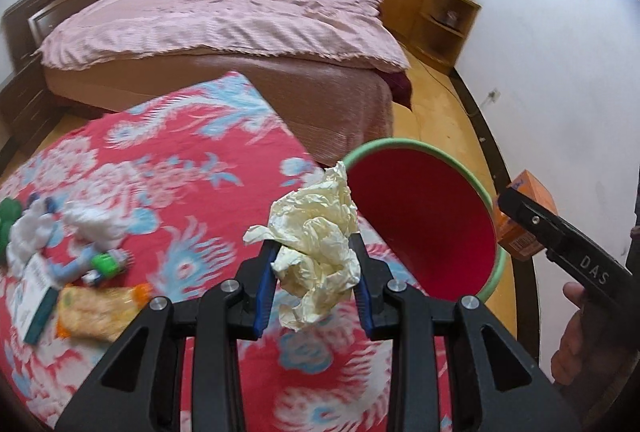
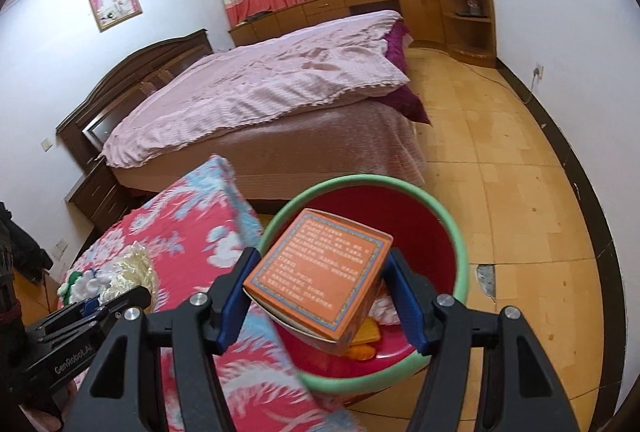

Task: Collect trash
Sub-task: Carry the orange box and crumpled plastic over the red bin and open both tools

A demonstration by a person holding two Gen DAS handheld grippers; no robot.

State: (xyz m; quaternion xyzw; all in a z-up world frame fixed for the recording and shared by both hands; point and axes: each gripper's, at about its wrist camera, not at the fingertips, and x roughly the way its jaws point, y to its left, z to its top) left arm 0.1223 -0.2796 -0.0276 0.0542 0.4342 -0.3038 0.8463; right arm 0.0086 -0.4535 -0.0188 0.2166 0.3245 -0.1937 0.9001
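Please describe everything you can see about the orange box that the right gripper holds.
The orange box looks like thin cardboard, squarish, with a blue patterned border and small pale print on its top face; a barcode shows on one side in the left wrist view. It is tilted, clamped between the blue pads of the right gripper, and hangs above the open red bin with the green rim. Nothing else touches it.

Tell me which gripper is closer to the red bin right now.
Right. The right gripper holds the orange box over the red bin; the left gripper holds crumpled paper over the table beside it.
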